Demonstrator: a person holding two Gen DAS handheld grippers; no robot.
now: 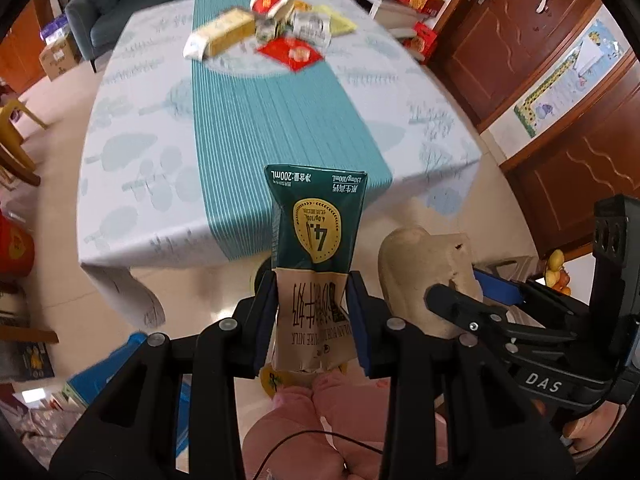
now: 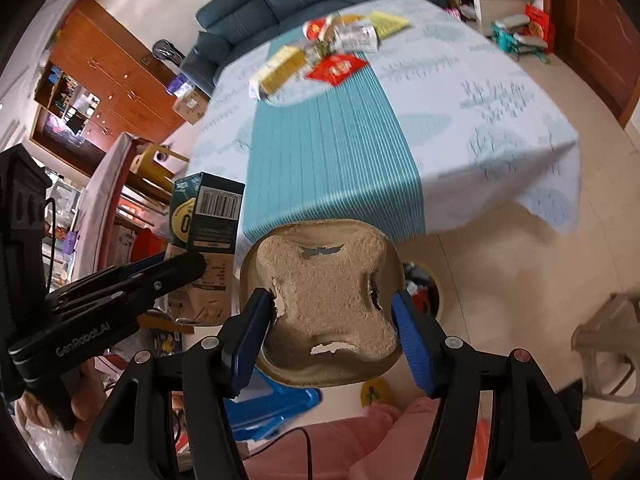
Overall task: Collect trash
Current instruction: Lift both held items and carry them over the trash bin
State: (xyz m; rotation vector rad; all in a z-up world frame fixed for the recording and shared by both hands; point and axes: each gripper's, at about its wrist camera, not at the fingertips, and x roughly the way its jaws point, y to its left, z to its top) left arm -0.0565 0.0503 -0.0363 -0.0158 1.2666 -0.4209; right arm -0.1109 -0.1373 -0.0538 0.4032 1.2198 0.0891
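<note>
Green-and-brown milk carton (image 1: 316, 264) is sitting clamped in the left gripper (image 1: 314, 320); we are finding the right gripper (image 2: 332, 320) clamped on a pulp cup holder (image 2: 324, 304), both carried clear of the table (image 1: 152, 184), presumably for binning.

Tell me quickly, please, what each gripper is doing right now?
Left gripper: closed on the milk carton.
Right gripper: closed on the torn pulp tray.
</note>
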